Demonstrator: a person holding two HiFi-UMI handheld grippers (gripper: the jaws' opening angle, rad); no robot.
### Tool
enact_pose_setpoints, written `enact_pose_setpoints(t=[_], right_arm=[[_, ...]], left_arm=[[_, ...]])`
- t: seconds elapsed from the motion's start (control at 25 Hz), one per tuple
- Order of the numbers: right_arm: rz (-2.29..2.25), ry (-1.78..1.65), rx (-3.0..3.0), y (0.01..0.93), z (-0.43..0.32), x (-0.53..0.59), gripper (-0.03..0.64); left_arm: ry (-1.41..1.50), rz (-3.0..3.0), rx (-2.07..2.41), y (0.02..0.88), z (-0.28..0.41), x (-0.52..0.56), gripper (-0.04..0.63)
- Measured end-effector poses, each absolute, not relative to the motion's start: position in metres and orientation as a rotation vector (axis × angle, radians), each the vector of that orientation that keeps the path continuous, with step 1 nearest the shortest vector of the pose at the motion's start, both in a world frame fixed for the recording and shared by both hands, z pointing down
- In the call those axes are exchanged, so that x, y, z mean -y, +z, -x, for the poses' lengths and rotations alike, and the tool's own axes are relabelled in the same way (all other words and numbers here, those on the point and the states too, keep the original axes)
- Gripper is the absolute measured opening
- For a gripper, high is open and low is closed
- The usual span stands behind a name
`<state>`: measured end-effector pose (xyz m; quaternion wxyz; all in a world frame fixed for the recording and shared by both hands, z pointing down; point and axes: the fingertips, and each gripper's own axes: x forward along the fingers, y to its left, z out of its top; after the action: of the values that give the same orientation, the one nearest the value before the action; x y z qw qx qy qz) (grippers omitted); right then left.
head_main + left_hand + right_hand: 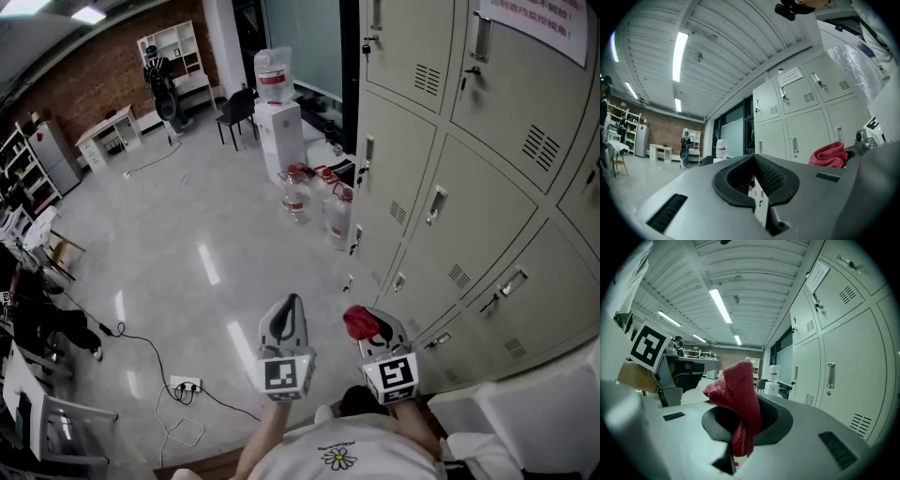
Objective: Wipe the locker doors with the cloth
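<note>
right tongs [740, 430] clamped on red cloth [735, 386] | cloth apart from locker doors [846, 380] | left tongs [756, 183] together, empty

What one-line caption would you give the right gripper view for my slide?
Right gripper shut on the red cloth, beside the grey locker doors and not yet touching them.

Floor [187, 234]: water bottles [296, 195], pwr strip [185, 384].

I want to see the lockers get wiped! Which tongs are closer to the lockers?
Right. The right tongs, gripping the red cloth, sit just beside the grey lockers; the left tongs are farther out over the floor.
</note>
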<state>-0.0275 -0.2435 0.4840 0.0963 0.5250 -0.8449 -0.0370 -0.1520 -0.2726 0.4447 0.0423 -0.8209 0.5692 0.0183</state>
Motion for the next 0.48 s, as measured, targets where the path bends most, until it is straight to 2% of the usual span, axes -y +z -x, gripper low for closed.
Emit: enact_pose_setpoints(t=[0.24,0.48], right_arm=[[-1.565,-0.145,2.546,0.471,0.018,0.264,0.029],[-1.573,-0.067,2.561,0.464,-0.029,0.27,0.029]], left_arm=[[0.121,2.517,-1.8,0.446,0.142,0.283,0.017],[0.13,2.523,-1.835,0.445,0.103,0.298,0.017]])
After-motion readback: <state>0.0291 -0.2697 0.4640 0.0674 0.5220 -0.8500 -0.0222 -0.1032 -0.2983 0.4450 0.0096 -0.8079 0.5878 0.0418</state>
